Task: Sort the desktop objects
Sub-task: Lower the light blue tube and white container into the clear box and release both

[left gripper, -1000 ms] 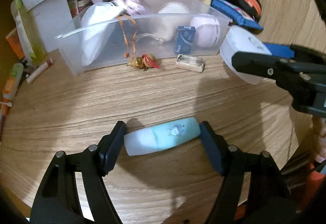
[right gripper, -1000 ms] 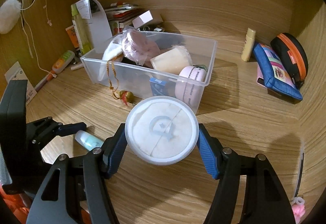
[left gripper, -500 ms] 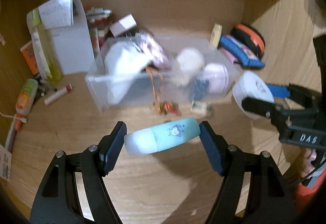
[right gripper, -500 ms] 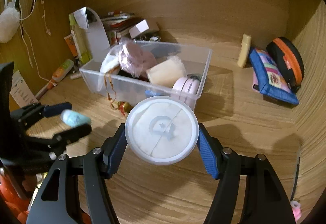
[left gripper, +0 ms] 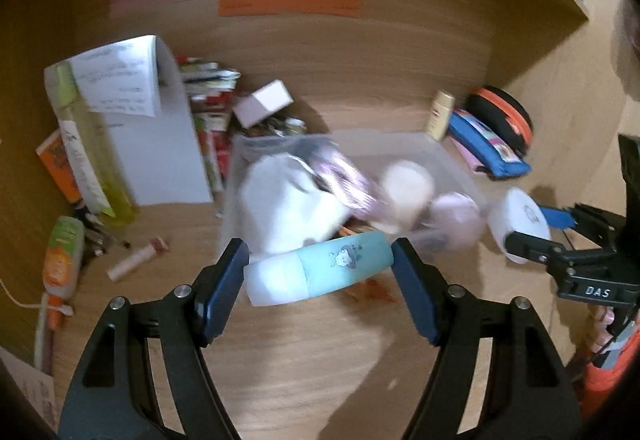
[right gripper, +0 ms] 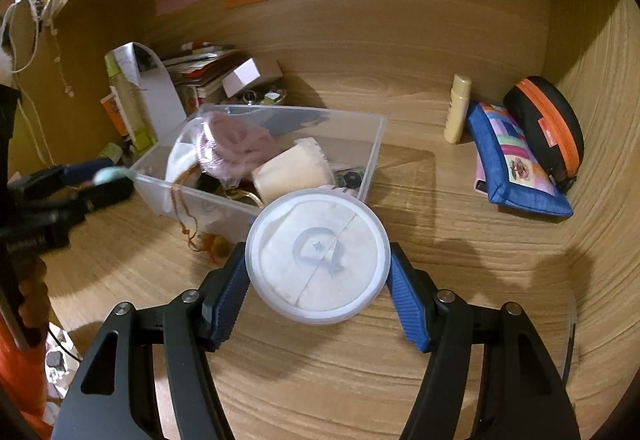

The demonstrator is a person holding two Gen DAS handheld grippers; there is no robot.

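My left gripper [left gripper: 320, 270] is shut on a light-blue tube with a white cap [left gripper: 318, 268], held crosswise above the desk in front of the clear plastic bin [left gripper: 460, 170]. My right gripper [right gripper: 318, 260] is shut on a round white lidded tub [right gripper: 318, 254], held in the air just before the bin [right gripper: 372, 156]. The bin holds a white pouch, a pink bag, a cream roll and a pink tub. The right gripper with its tub [left gripper: 520, 224] shows at the right of the left wrist view; the left gripper with the tube [right gripper: 110, 176] shows at the left of the right wrist view.
A string charm [right gripper: 212, 240] lies before the bin. A blue pouch [right gripper: 516, 160], a black-orange case [right gripper: 548, 124] and a cream bottle [right gripper: 458, 108] sit at the back right. Papers, a white box [left gripper: 264, 102], a green bottle [left gripper: 84, 144] and small tubes [left gripper: 136, 258] crowd the left.
My left gripper has lifted the blue tube off the desk and carried it up toward the bin. My right gripper has risen slightly with the white tub.
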